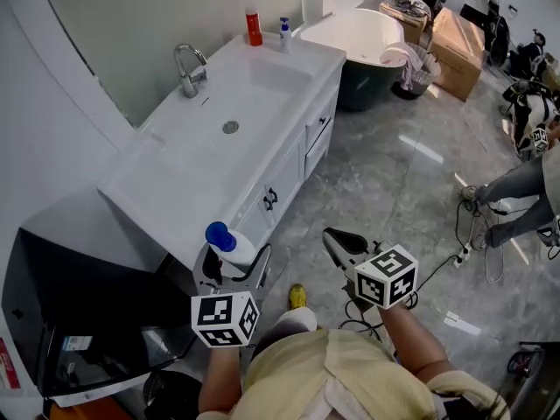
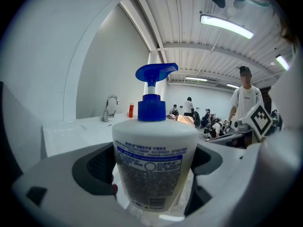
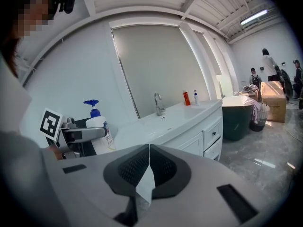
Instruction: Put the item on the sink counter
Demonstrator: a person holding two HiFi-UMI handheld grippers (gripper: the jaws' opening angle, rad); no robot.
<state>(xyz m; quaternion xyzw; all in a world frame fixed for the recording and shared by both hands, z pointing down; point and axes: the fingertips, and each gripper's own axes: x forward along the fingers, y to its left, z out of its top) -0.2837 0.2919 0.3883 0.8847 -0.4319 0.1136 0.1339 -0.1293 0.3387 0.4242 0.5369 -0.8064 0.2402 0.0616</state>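
Observation:
A white pump bottle point(image 1: 233, 248) with a blue pump head stands upright between the jaws of my left gripper point(image 1: 229, 268), which is shut on its body. It hangs just off the near end of the white sink counter point(image 1: 166, 191), in front of its front edge. In the left gripper view the bottle point(image 2: 154, 164) fills the middle, label toward the camera, with the left gripper point(image 2: 154, 178) clamped on both sides. My right gripper point(image 1: 339, 241) hovers over the floor to the right, shut and holding nothing. Its pads meet in the right gripper view point(image 3: 149, 167), where the bottle point(image 3: 99, 126) shows at left.
A faucet point(image 1: 188, 68) and basin drain point(image 1: 230, 127) sit mid-counter; a red bottle point(image 1: 254, 27) and a small dispenser point(image 1: 284, 33) stand at the far end. A black cabinet point(image 1: 70, 304) lies left of me, a bathtub point(image 1: 363, 38) beyond. A person point(image 1: 525, 191) and cables are at right.

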